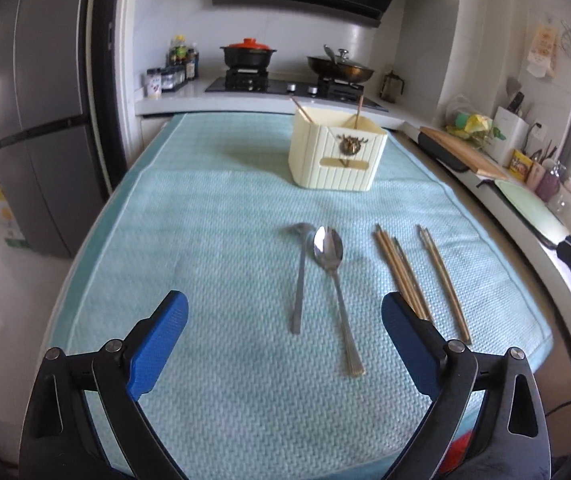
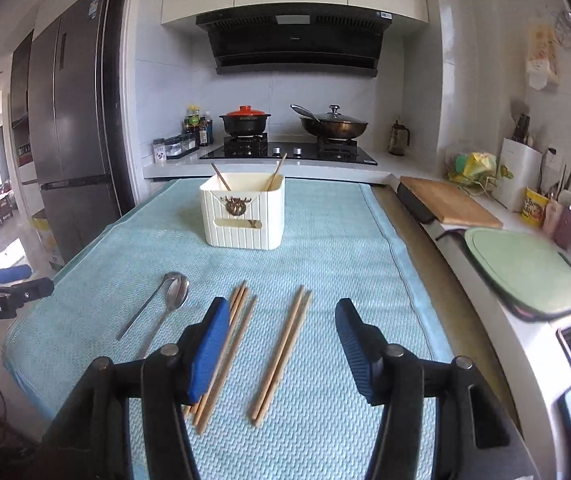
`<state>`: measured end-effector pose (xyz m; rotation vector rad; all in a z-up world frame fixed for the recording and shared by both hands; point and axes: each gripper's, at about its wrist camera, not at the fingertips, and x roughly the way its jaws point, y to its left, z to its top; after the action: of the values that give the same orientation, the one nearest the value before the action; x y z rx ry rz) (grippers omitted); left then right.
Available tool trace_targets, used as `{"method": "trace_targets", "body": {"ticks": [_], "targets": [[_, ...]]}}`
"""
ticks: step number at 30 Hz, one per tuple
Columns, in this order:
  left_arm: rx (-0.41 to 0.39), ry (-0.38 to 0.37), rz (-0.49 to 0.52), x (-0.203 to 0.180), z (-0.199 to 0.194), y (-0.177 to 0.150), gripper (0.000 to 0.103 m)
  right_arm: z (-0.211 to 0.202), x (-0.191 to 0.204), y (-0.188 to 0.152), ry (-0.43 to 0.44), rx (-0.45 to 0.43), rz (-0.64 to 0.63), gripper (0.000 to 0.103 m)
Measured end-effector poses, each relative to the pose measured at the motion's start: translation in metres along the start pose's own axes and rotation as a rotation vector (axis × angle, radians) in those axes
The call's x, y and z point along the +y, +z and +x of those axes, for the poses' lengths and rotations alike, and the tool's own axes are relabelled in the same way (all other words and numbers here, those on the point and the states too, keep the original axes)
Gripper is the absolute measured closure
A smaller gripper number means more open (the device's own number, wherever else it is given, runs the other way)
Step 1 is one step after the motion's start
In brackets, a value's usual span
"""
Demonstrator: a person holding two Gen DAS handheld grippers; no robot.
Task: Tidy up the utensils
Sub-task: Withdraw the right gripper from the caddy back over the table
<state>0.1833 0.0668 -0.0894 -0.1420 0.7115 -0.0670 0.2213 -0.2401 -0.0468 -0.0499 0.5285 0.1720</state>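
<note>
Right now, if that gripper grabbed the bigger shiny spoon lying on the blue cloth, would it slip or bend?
The bigger spoon looks like polished metal, so it is probably stiff and unlikely to bend. Its smooth, thin handle may slip between the pads, though the textured cloth should keep it from sliding much. Lying flat against the cloth, it may be awkward to get under.

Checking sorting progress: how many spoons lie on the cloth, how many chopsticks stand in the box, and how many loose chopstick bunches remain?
Silver metal spoons: 2
Wooden chopsticks standing in cream ribbed box: 2
Loose wooden chopstick bunches: 2
Total: 6
</note>
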Motion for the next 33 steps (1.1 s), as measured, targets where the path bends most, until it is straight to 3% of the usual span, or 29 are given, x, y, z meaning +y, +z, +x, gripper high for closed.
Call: {"method": "trace_targets", "body": {"ticks": [5, 11, 18, 24, 33], "targets": [[0.002, 0.017, -0.097, 0.018, 0.000, -0.028, 0.005, -0.008, 0.009, -0.031, -0.040, 0.004, -0.024, 0.043], [0.046, 0.026, 0.027, 0.012, -0.001, -0.037, 0.003, -0.015, 0.010, -0.041, -0.044, 0.018, -0.010, 0.043], [0.052, 0.016, 0.077, -0.008, -0.009, -0.041, 0.001, -0.021, 0.011, -0.045, -0.042, 0.021, 0.012, 0.043], [0.039, 0.065, 0.096, -0.015, -0.016, -0.049, 0.001, -0.024, 0.007, -0.053, -0.063, 0.026, 0.031, 0.043], [0.037, 0.062, 0.088, -0.011, -0.025, -0.052, 0.001, -0.035, 0.004, -0.054, -0.037, -0.002, 0.042, 0.043]]}}
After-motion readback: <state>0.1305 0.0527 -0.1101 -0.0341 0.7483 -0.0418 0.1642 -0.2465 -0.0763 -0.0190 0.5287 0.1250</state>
